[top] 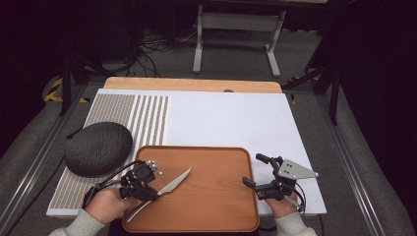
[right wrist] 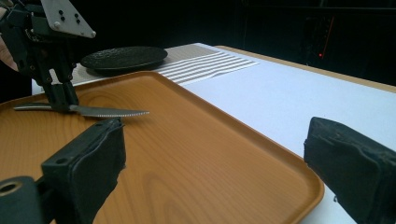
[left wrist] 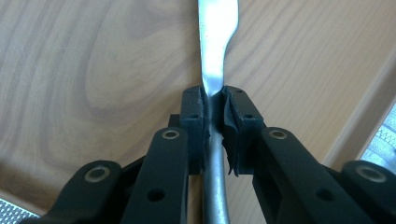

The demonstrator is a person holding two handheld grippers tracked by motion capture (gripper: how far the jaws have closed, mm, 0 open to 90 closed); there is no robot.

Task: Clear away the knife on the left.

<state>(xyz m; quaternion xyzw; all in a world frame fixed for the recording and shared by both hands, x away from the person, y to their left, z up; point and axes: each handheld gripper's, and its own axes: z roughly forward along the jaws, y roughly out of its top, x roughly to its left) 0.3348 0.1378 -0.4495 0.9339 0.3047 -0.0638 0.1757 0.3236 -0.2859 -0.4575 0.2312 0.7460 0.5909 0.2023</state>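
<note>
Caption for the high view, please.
Left gripper clamps a knife over the wooden tray; right gripper waits open.

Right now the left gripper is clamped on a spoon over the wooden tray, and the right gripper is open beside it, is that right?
Not quite: the left gripper is clamped on a knife, not a spoon. The right gripper view shows its serrated blade. The rest holds: it is over the wooden tray, and the right gripper is open beside it.

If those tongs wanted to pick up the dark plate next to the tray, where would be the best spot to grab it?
Probably at the rim. The dark plate is wide, shallow and lies flat on the striped mat, so only its thin edge fits between two jaws. Come from the tray side, nearest the left tongs, one jaw over the rim and one under.
</note>
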